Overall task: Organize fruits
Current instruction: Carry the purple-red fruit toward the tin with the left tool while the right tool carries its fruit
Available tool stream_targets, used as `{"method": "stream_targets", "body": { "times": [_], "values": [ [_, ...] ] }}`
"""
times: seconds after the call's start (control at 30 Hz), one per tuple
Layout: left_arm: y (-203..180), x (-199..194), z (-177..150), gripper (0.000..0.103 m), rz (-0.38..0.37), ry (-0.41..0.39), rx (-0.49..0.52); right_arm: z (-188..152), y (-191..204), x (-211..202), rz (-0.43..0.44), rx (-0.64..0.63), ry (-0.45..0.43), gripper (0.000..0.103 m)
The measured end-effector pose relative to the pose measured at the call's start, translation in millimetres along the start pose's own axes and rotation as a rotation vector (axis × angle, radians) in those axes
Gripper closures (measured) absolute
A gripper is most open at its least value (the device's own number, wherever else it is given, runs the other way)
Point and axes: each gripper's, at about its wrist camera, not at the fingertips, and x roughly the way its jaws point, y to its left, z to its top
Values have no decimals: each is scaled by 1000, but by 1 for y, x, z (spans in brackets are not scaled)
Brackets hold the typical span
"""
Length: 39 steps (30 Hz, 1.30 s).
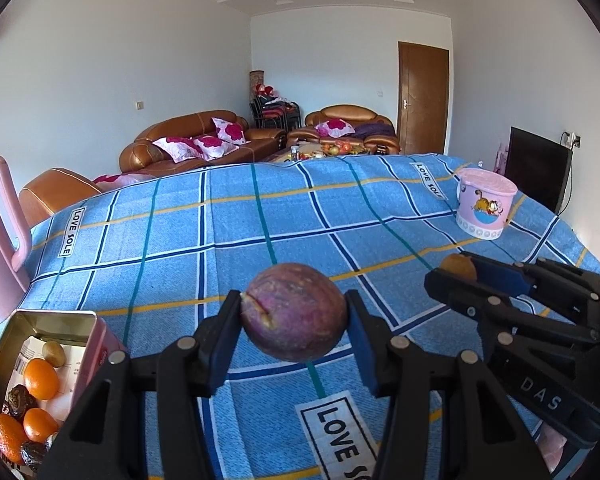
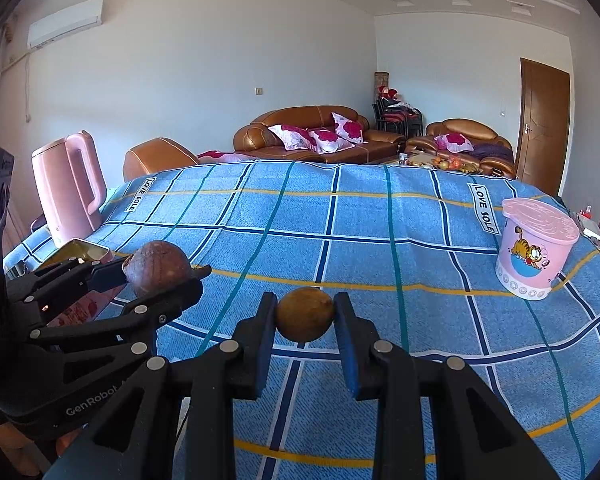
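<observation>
1. Hanging over the blue checked cloth (image 1: 260, 220), a purple passion fruit (image 1: 294, 312) sits pinched in the left gripper (image 1: 294, 320).
2. Right gripper (image 2: 305, 320) squeezes a small brown fruit (image 2: 305, 314).
3. Open tin (image 1: 60, 324) with oranges (image 1: 41, 378) near left, pink kettle (image 2: 66, 188) behind, cartoon tub (image 2: 536, 248) far right.

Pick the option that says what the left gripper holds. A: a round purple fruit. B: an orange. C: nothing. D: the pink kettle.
A: the left gripper is shut on the round purple fruit, its blue pads pressing both sides above the tablecloth.
</observation>
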Motion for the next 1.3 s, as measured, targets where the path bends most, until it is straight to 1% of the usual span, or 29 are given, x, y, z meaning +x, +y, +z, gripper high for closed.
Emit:
{"method": "stream_targets", "body": {
  "times": [1.3],
  "values": [
    [3, -28, -4, 50, 40, -125, -16, -4, 5, -33, -11, -26, -165, 72]
  ]
}}
